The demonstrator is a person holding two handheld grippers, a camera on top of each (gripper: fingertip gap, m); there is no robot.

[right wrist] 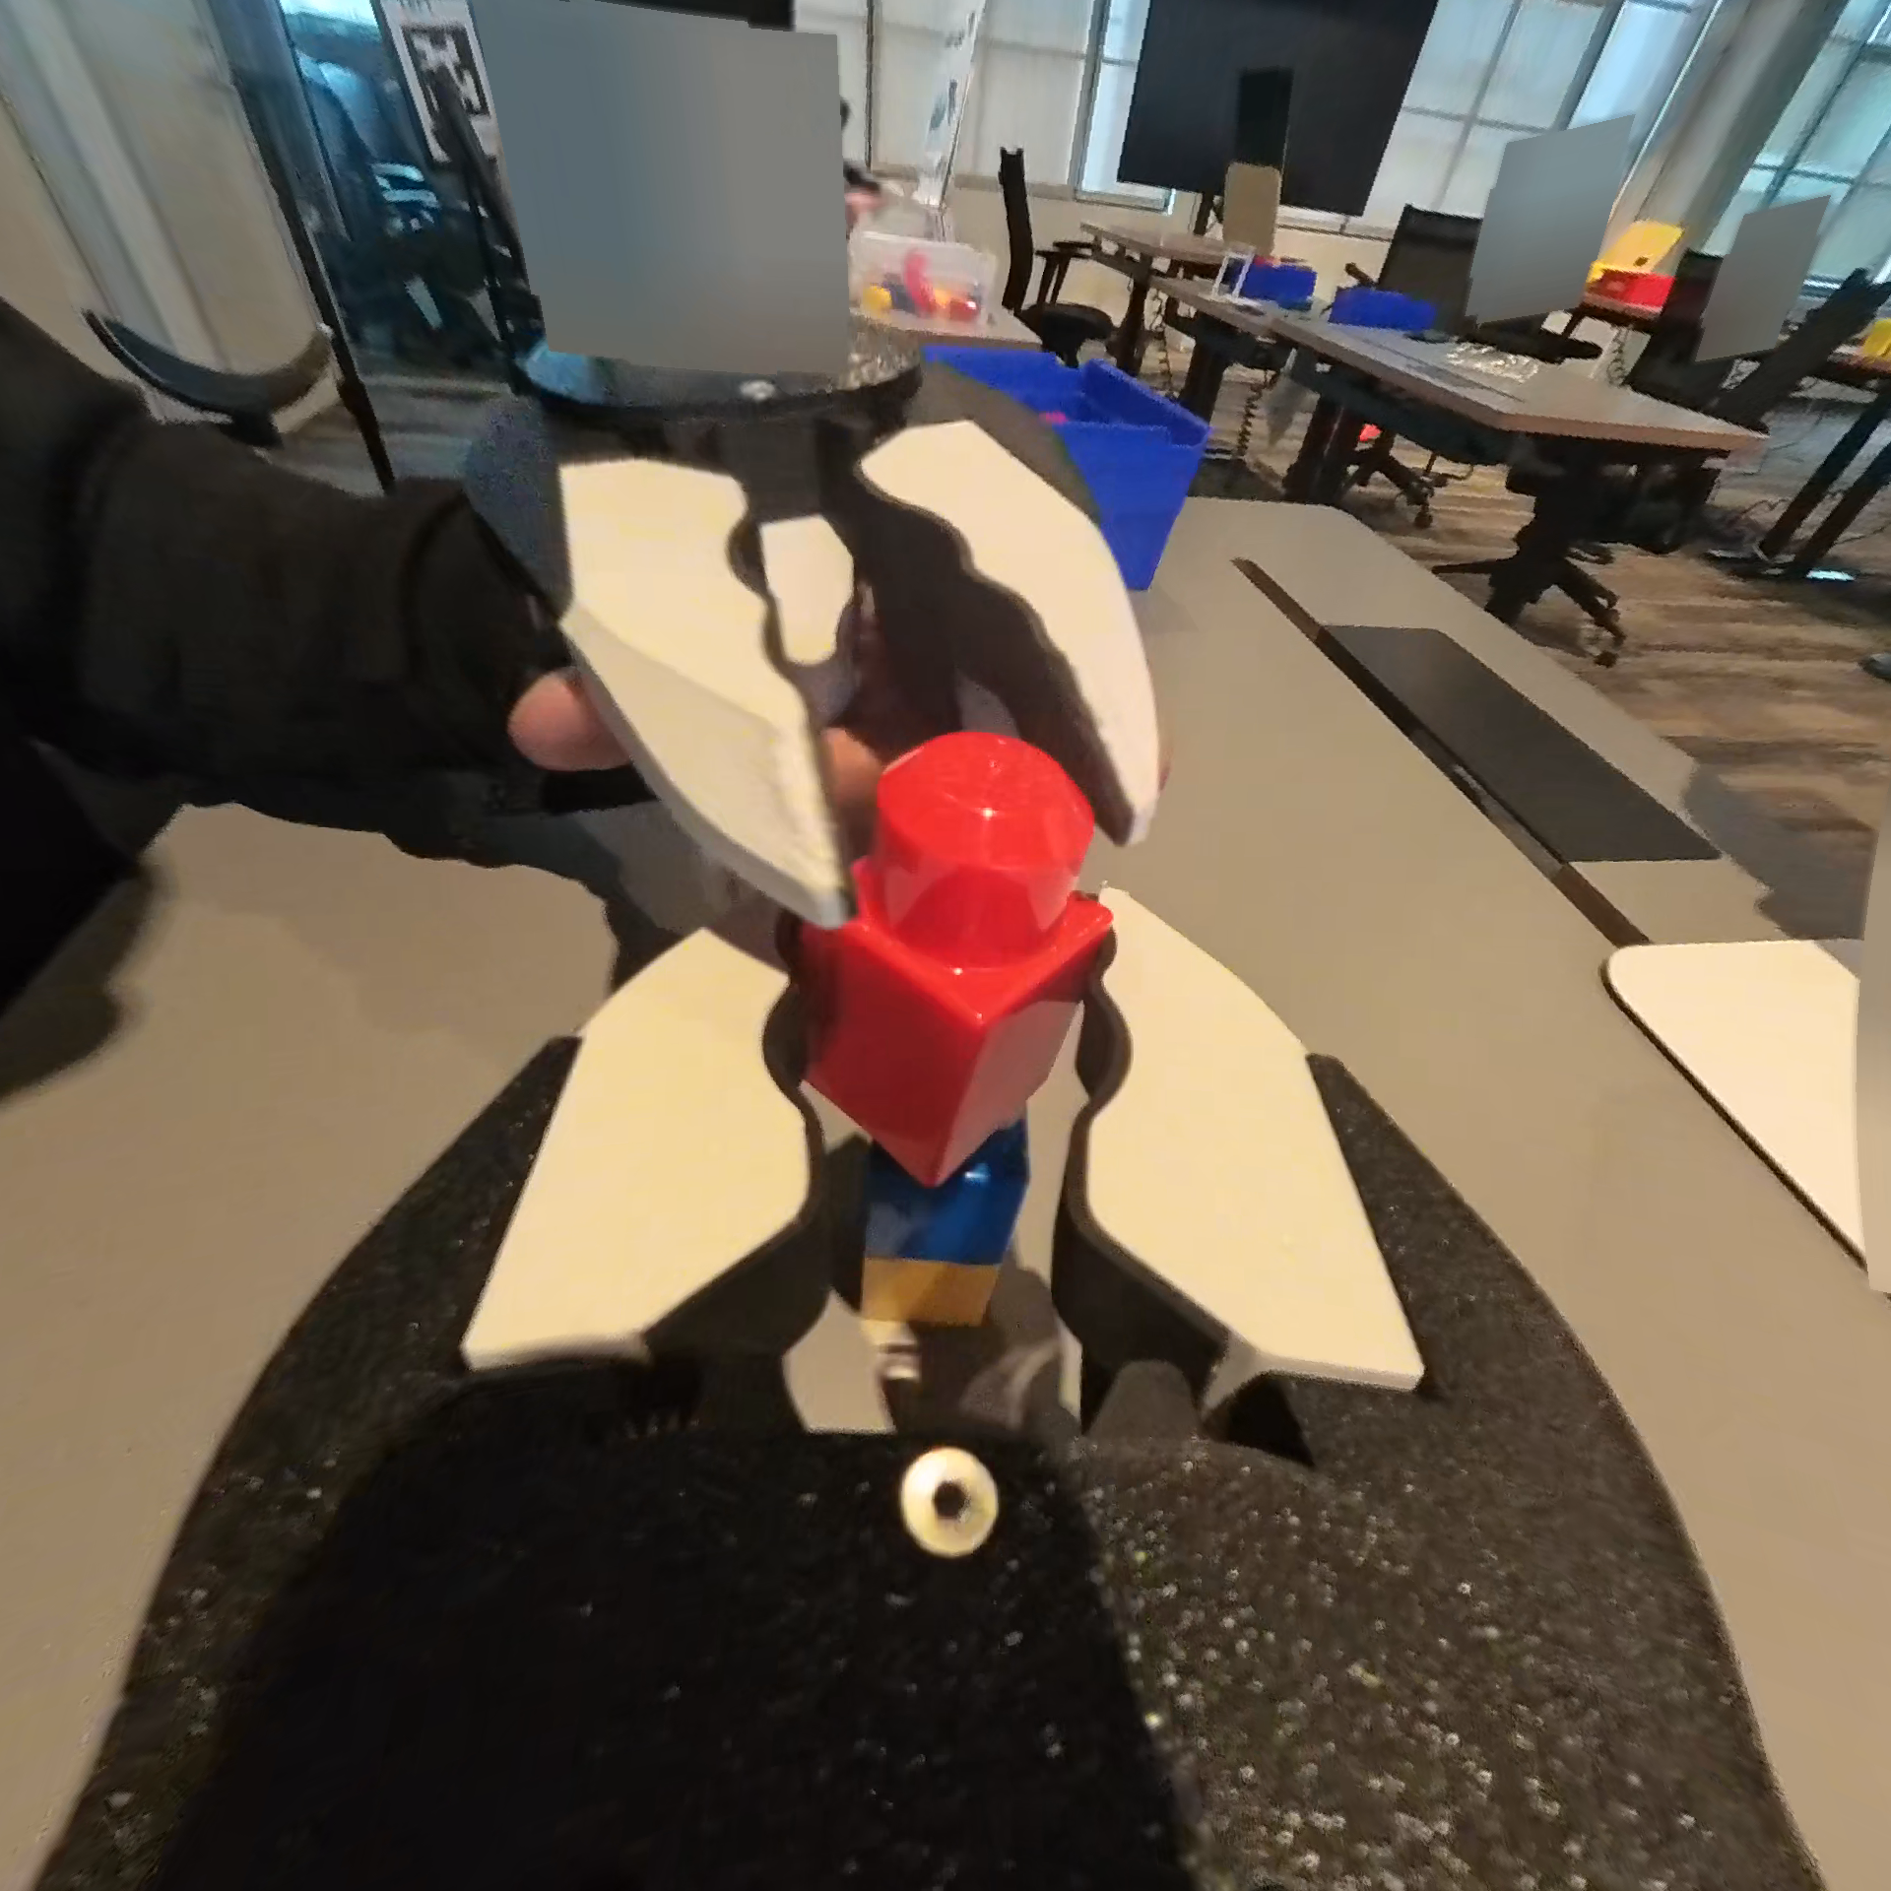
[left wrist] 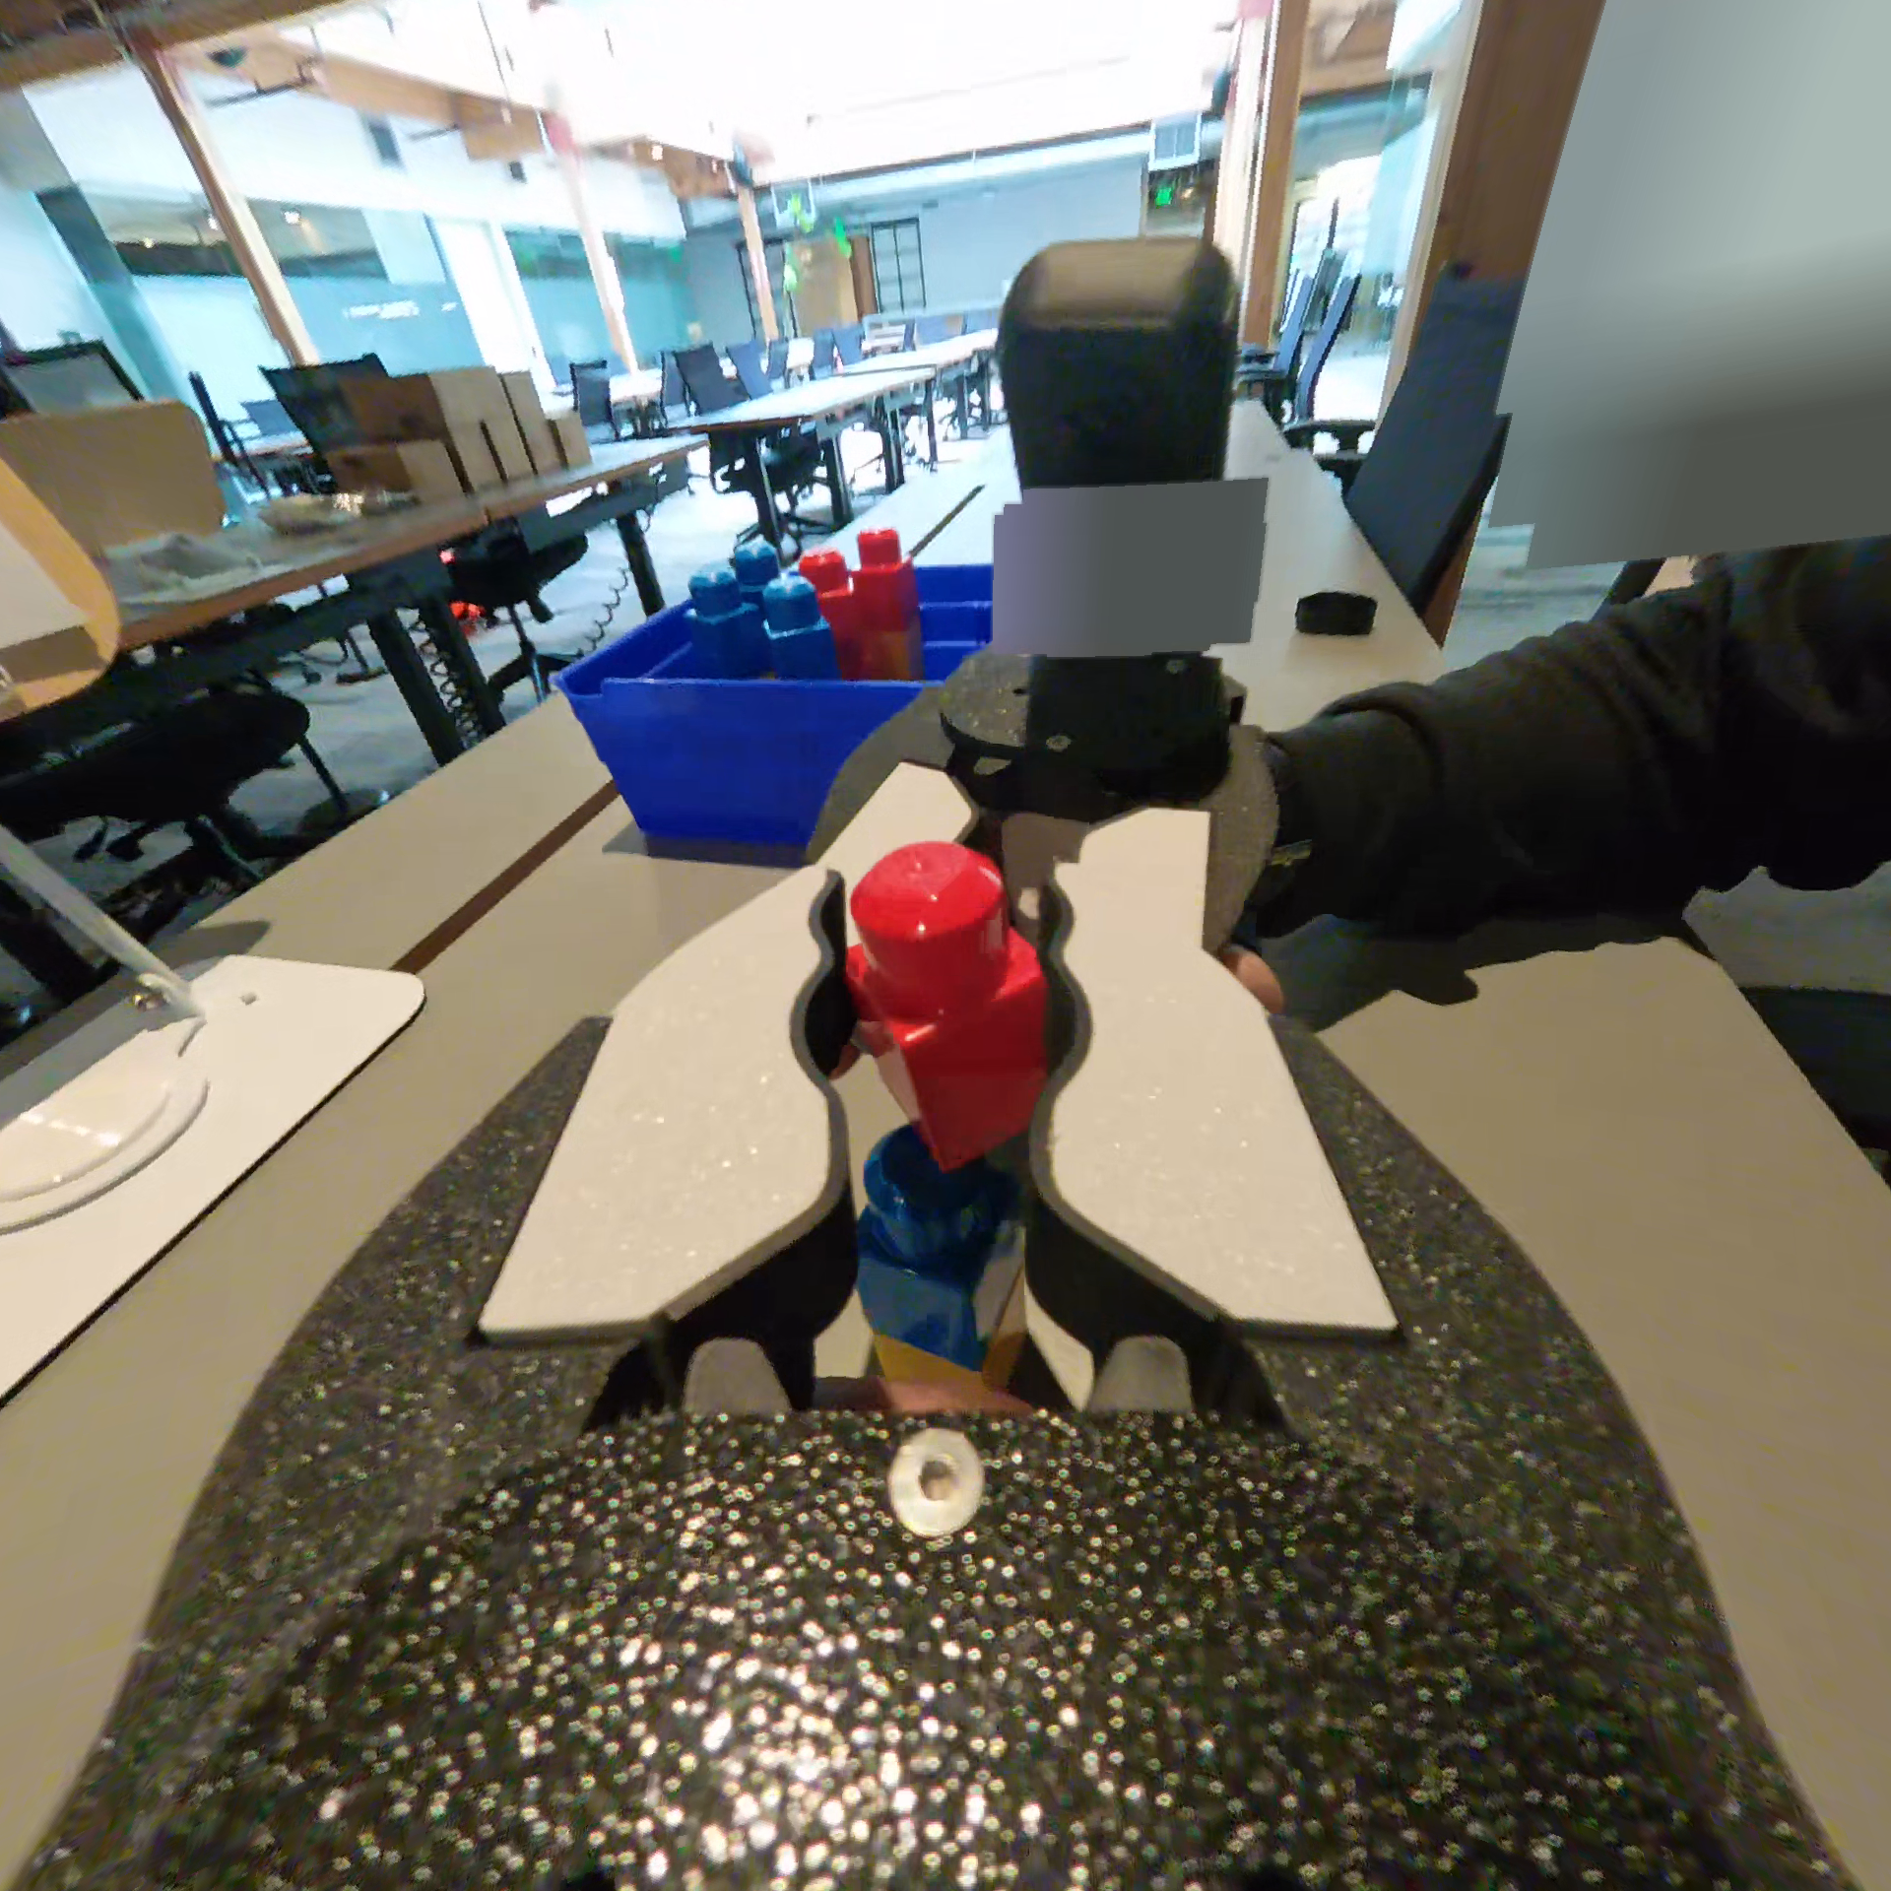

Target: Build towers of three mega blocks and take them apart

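Note:
A three-block tower stands on the grey table: a yellow block at the bottom, a blue block in the middle and a red block on top. The red block sits tilted, and in the left wrist view the blue block's stud shows under the red block. My left gripper is shut on the red block, and it comes in from the upper left in the right wrist view. My right gripper faces it and grips the red block's body.
A blue bin holding blue and red blocks stands behind the tower, and it also shows in the right wrist view. A white lamp base lies on the left. A small black round object sits farther back. A black mat lies on the table. My right fingertips sit around 5 centimetres from my left ones.

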